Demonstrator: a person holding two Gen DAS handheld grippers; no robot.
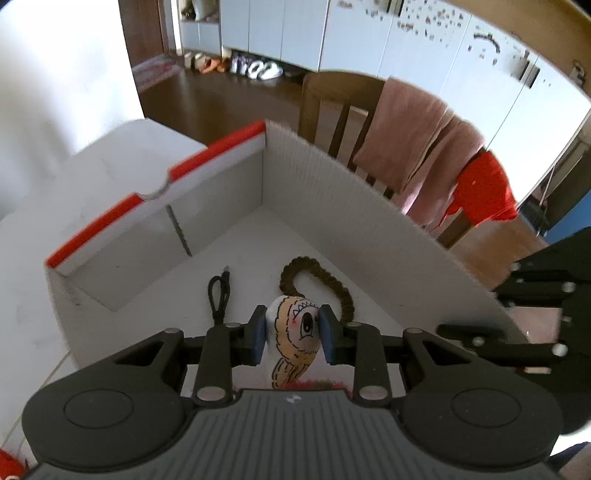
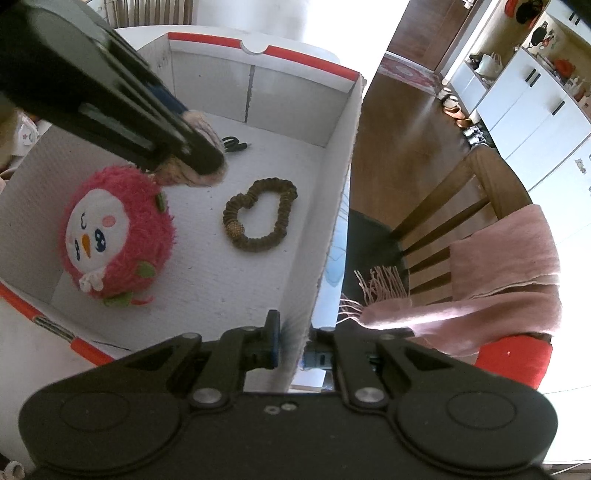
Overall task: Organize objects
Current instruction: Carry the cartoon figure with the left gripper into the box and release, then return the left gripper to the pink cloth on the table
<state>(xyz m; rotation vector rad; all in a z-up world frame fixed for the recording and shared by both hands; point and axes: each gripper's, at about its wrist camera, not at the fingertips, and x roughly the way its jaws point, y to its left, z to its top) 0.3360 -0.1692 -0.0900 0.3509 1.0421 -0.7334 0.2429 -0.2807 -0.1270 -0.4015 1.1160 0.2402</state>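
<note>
A white cardboard box [image 1: 221,155] with a red rim stands open on a white table. My left gripper [image 1: 293,328] hangs over the box floor, shut on a small beige soft toy [image 1: 295,347] with a drawn cartoon eye. From the right wrist view the left gripper [image 2: 207,162] reaches in from the upper left with that toy [image 2: 173,177]. My right gripper [image 2: 291,339] is shut on the box's near side wall [image 2: 332,206], and the right gripper [image 1: 495,314] also shows at the right. In the box lie a pink plush [image 2: 118,232], a brown scrunchie [image 2: 258,218] and a black hair tie [image 2: 234,144].
A wooden chair [image 2: 461,206] stands right beside the box, draped with a pink fringed scarf [image 2: 498,266] over something red [image 2: 517,362]. Behind are a dark wooden floor [image 1: 221,99], white cabinets [image 1: 369,33] and several shoes [image 1: 255,68]. White table surface [image 1: 33,277] lies left of the box.
</note>
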